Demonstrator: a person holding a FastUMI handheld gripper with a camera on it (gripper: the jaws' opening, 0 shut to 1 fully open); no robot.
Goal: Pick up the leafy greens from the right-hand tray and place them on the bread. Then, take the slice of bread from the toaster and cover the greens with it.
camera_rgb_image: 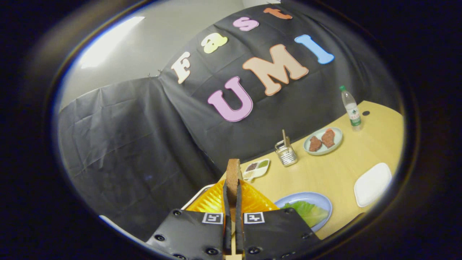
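Your gripper [233,191] is clenching a bread slice [233,177] edge-on between both fingers at the lower centre of the frame, above an orange tray [213,202]. The greens [308,212] are lying on a blue plate [317,198] to the lower right, on the worktop [335,169]. Beyond the fingers a small condiment dish [257,168] and a wire rack [286,153] are standing; farther right are a plate of meat [323,141], a bottle [351,108] and a white plate [373,184].
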